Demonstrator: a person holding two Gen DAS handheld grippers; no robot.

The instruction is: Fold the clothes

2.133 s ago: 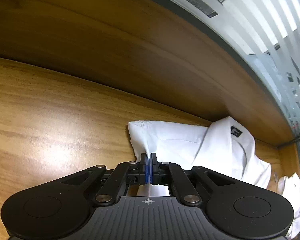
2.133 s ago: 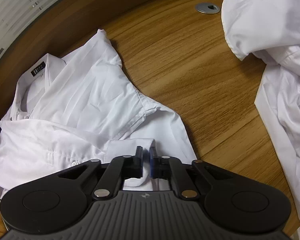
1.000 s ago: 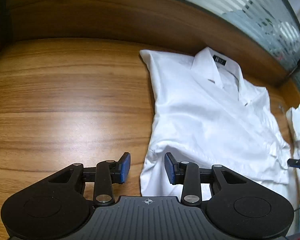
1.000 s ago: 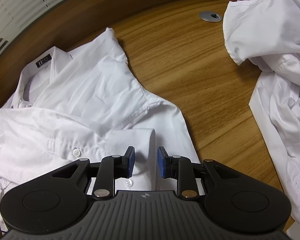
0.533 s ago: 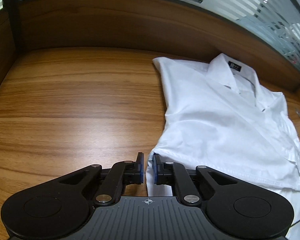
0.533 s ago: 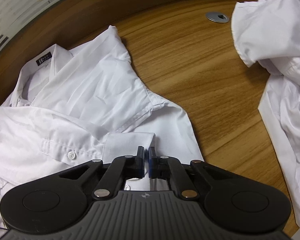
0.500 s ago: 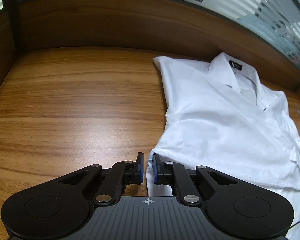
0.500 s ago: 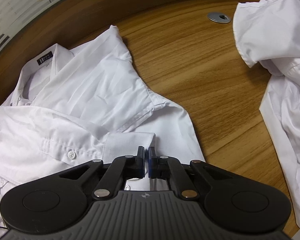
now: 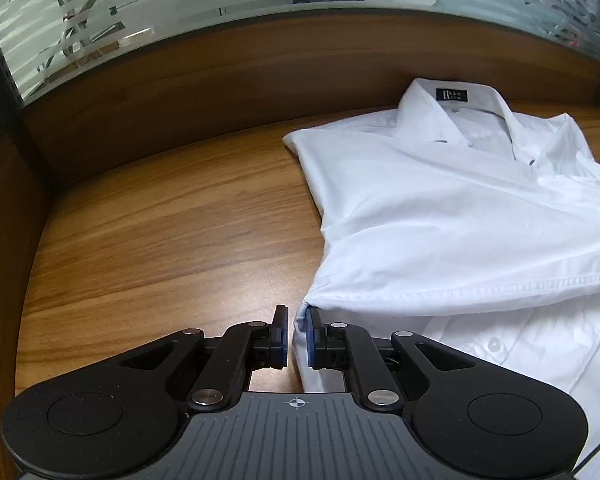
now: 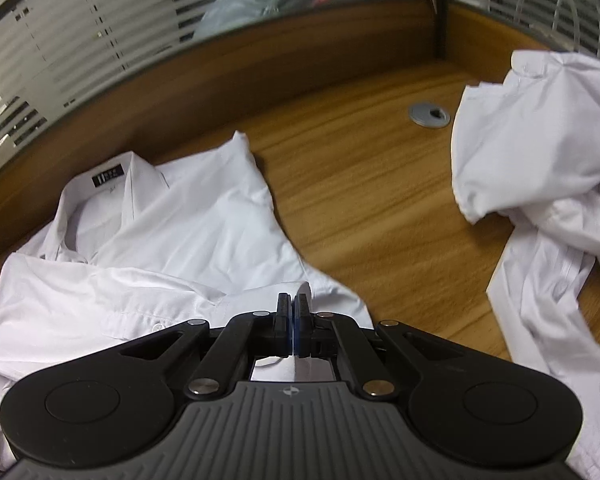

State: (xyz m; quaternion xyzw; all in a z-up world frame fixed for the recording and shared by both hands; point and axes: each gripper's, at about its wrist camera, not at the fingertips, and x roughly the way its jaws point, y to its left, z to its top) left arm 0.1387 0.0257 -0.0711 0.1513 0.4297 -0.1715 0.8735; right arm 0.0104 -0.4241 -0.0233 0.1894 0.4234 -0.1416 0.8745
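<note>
A white collared shirt (image 9: 440, 216) with a black neck label lies front-up on the wooden table (image 9: 160, 240), its sides folded inward. My left gripper (image 9: 297, 312) is shut on the shirt's lower left corner, and a thin fold of cloth shows between the blue pads. In the right wrist view the same shirt (image 10: 180, 240) spreads to the left. My right gripper (image 10: 293, 300) is shut on the shirt's lower right edge by the folded cuff, and the cloth there is raised off the table.
A heap of other white clothes (image 10: 540, 168) lies at the right, near a grey cable grommet (image 10: 429, 114). A wooden back panel (image 9: 220, 80) under striped frosted glass borders the table's far side. Bare table stretches left of the shirt.
Both grippers went from open to shut on the shirt's lower edge. The right one then rose, lifting the cloth. The left one shifted and rolled, still holding its corner.
</note>
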